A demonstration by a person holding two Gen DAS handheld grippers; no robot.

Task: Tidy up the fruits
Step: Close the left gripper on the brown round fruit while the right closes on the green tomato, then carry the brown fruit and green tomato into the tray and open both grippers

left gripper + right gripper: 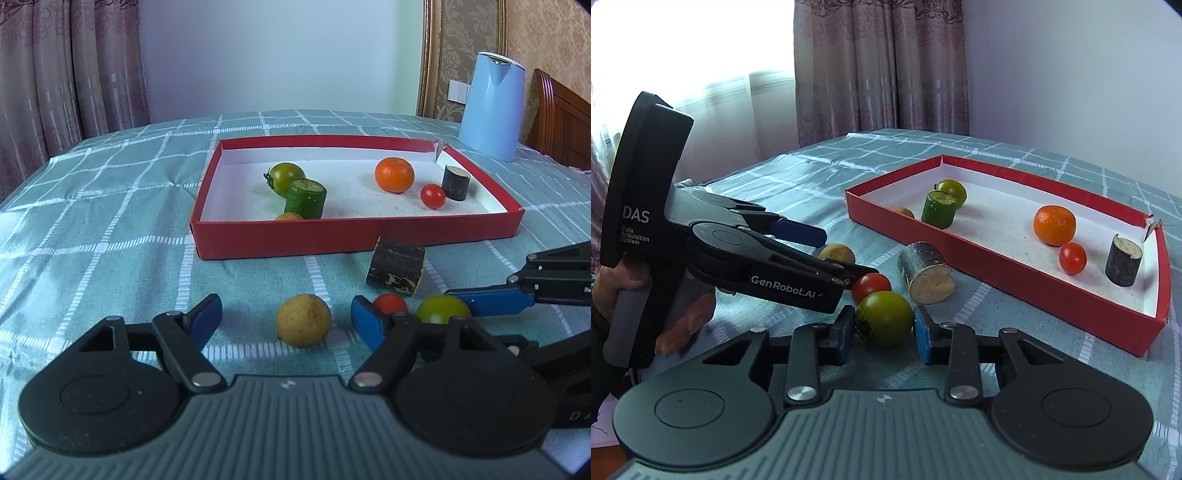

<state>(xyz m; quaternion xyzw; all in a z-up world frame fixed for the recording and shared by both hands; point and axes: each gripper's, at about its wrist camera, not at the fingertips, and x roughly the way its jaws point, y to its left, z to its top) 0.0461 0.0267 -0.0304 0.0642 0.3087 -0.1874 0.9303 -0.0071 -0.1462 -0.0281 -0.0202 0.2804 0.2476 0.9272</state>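
Blue-padded right gripper [884, 334] jaws flank a smooth round green tomato [884, 317].

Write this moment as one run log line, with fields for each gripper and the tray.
left gripper: open around yellow fruit | right gripper: pads at green tomato, grip unclear | red tray: already holds several pieces

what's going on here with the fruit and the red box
A person is sorting fruit into a red box on a checked tablecloth, one gripper in each hand. The right gripper brackets a green tomato on the cloth; whether its pads press the tomato is hard to tell. The left gripper is open around a yellowish round fruit. A red tomato and a dark cut cylinder also wait outside. The box already holds an orange and several other pieces.
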